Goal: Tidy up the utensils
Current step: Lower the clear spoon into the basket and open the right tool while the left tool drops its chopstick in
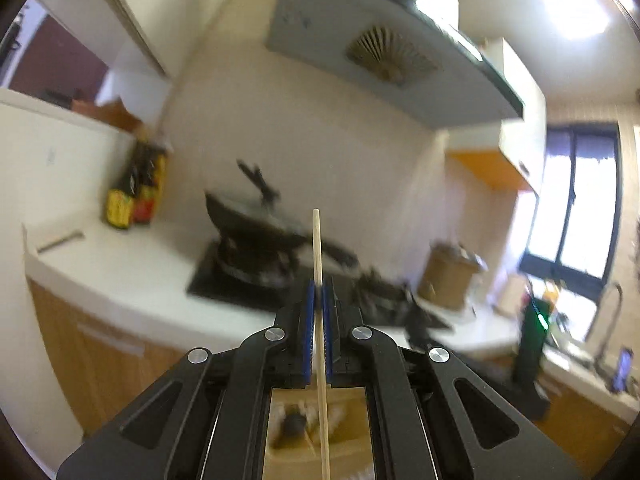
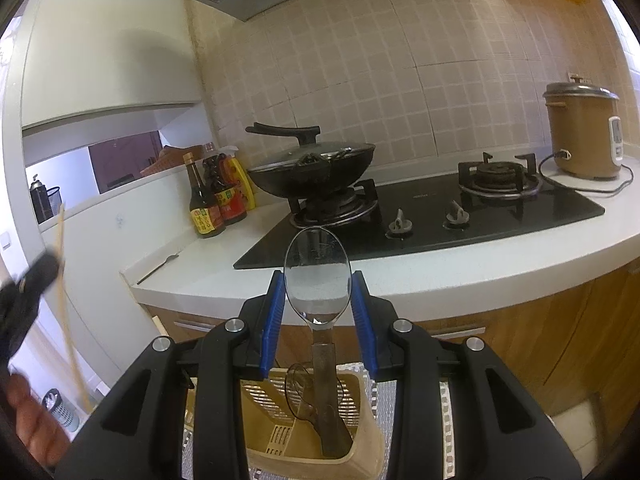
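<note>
A thin wooden chopstick (image 1: 318,248) stands upright, pinched between the blue pads of my left gripper (image 1: 319,292), which is shut on it. From the right wrist the same chopstick (image 2: 66,300) and left gripper (image 2: 36,276) show blurred at the far left, with a hand (image 2: 28,420) below. My right gripper (image 2: 319,300) is shut on the bowl of a clear plastic spoon (image 2: 318,276). The spoon's handle runs down into a beige slotted utensil holder (image 2: 360,440) under the gripper.
A white counter (image 2: 400,276) carries a black gas hob (image 2: 420,216) with a lidded wok (image 2: 312,168). Sauce bottles (image 2: 216,200) stand at its left and a rice cooker (image 2: 582,132) at its right. A thin utensil (image 2: 158,268) lies near the counter's left corner.
</note>
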The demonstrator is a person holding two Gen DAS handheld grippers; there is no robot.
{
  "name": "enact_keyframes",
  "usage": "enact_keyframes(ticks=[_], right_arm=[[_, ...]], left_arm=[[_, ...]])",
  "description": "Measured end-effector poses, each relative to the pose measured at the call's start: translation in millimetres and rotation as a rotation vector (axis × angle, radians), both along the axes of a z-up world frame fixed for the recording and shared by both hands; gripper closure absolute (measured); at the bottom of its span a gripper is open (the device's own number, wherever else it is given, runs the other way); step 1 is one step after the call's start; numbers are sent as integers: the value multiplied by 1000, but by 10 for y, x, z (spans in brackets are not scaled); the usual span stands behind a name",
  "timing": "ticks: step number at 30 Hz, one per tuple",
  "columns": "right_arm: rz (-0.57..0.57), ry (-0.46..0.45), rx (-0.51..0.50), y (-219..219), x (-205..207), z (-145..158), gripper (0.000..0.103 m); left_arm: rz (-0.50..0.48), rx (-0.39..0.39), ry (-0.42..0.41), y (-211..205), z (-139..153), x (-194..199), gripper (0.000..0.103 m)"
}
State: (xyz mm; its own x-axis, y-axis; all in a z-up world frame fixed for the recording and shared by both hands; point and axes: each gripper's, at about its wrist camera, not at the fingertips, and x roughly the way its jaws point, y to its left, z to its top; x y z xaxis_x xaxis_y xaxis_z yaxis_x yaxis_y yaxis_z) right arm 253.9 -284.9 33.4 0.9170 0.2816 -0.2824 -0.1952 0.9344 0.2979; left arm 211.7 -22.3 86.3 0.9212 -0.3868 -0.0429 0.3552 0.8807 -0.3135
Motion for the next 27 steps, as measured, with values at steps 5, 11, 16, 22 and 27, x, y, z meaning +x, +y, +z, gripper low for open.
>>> enact_keyframes(ticks=[5, 11, 16, 22, 27], right_arm=[[-16, -29, -37, 26, 21, 28, 73], [-11, -32, -41, 46, 61, -78, 73], [0, -27, -54, 91, 83, -182, 73], [9, -41, -49, 78, -39, -175, 52], [4, -50, -52, 52, -238, -40, 50]], left_arm=[[115, 4, -59, -87, 36, 149, 102], [218, 82, -75, -262, -301, 267, 102], [264, 143, -92, -305, -472, 267, 101], [265, 169, -44, -260, -548, 237, 89], [235, 135, 5, -83, -462, 75, 73]])
